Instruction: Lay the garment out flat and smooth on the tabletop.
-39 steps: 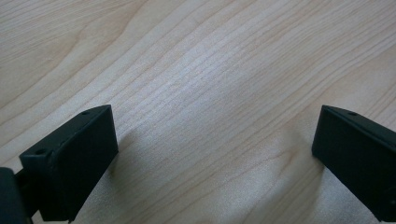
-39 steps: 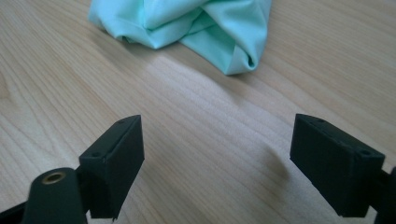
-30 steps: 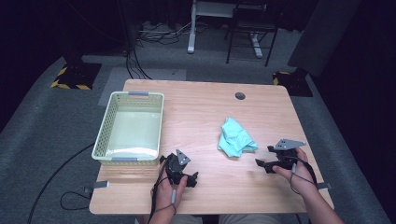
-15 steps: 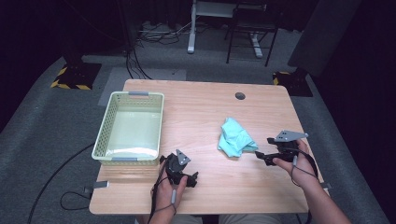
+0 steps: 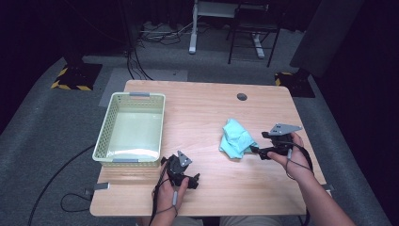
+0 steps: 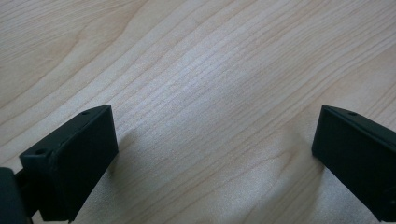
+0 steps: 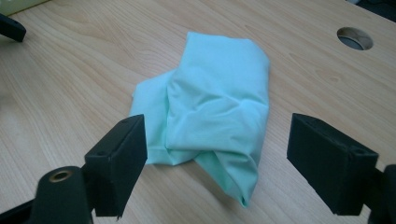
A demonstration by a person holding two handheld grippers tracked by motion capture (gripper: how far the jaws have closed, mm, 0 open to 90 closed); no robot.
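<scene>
Wooden table [image 5: 207, 113] on grey carpet, dark room behind; a desk leg and a chair stand at the far side. Round cable hole [image 5: 242, 96] toward the table's far right.

Cloth [image 5: 236, 139]: pale mint, crumpled and folded over itself, lying flat on the table right of centre. In the right gripper view the cloth [image 7: 215, 107] sits just ahead of the jaws, its near corner between them.

Right gripper [image 5: 256, 150]: held in the right hand [image 5: 291, 153] near the table's right edge, pointing left at the cloth. Jaws spread wide, released, holding nothing. In the right gripper view, the right gripper [image 7: 217, 158] has both black jaws clear of the fabric, one each side of its near end; whether the tips brush the cloth in the high view I cannot tell.

Left gripper [image 5: 194, 179]: near edge, left of centre, just near of the basket [image 5: 104, 134], in the left hand [image 5: 165, 197]. In the left gripper view, the left gripper [image 6: 215, 154] has its jaws wide apart, bare wood grain between them, grasping nothing, low over the table.

Basket: pale green, slatted, left side of table, well apart from the cloth.
</scene>
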